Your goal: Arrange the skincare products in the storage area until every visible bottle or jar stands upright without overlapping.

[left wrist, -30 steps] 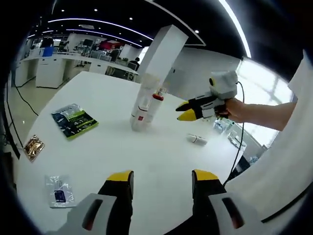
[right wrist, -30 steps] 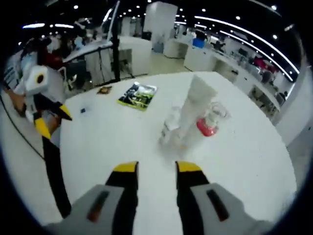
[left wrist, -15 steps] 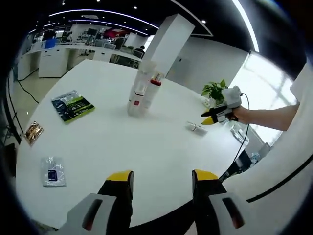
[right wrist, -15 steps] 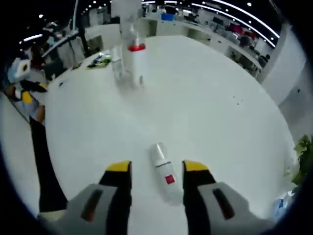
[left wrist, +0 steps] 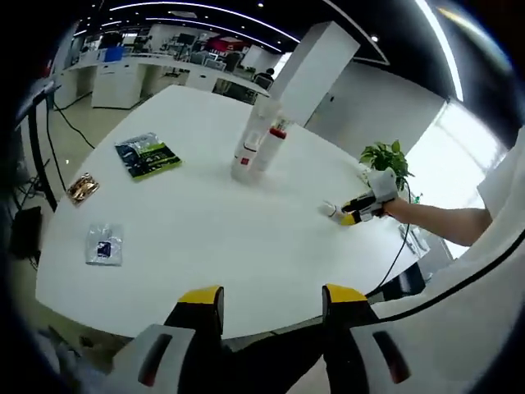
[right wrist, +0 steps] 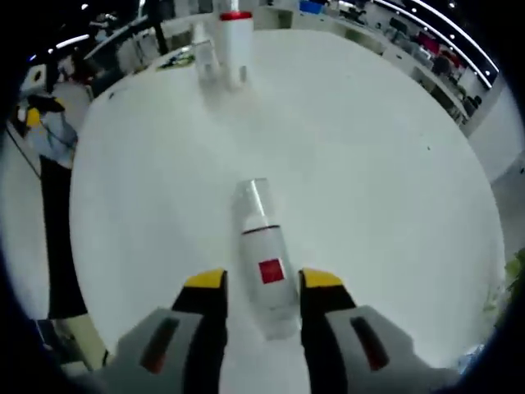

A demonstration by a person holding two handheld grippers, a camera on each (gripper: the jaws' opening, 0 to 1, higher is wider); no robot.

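My right claw (right wrist: 261,281) straddles a fallen bottle (right wrist: 264,263) on the white desk (right wrist: 369,164), jaws apart, contact unclear. At twelve o'clock, upright bottles (right wrist: 228,41) cluster together. My left claw (left wrist: 271,296) hangs open off the desk's edge, empty.

Open-plan office: rows of desks (left wrist: 135,78)

open office, white pillar (left wrist: 316,70), ceiling light strips, potted plant (left wrist: 382,158)
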